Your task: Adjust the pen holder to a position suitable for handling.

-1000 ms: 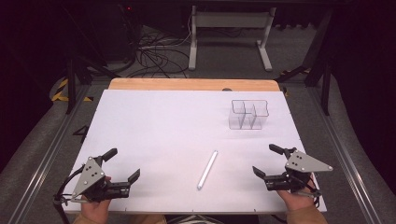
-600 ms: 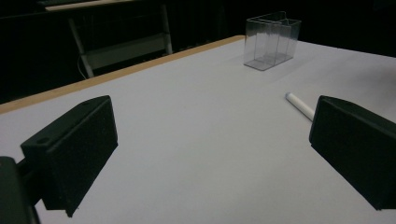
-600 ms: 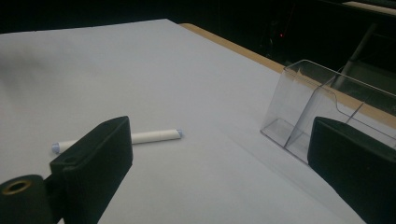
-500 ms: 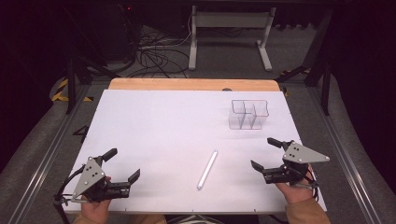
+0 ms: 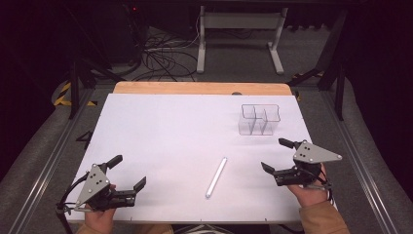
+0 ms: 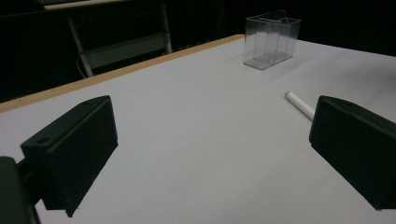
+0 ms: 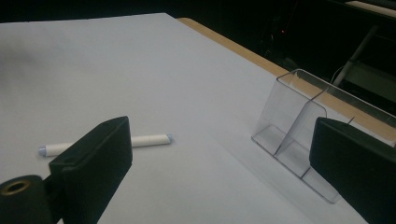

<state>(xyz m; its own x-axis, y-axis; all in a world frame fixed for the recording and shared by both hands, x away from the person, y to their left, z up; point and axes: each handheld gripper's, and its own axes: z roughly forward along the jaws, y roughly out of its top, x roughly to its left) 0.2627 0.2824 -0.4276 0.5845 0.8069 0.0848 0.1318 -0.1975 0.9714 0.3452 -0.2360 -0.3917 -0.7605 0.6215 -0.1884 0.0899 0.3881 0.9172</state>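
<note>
We see the white table (image 5: 160,141) evenly and brightly lit from above, while the surrounding room falls into near black. Shadows are faint and soft. In both gripper views the near black jaws look blurred and the pictures grainy.

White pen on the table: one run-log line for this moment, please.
white pen: lying flat on table, untouched | clear organizer: upright, empty | left gripper: open, apart from pen | right gripper: open, nearer pen

White pen (image 5: 216,176) lies flat, diagonal on table, betw both tools, untouched.
</note>
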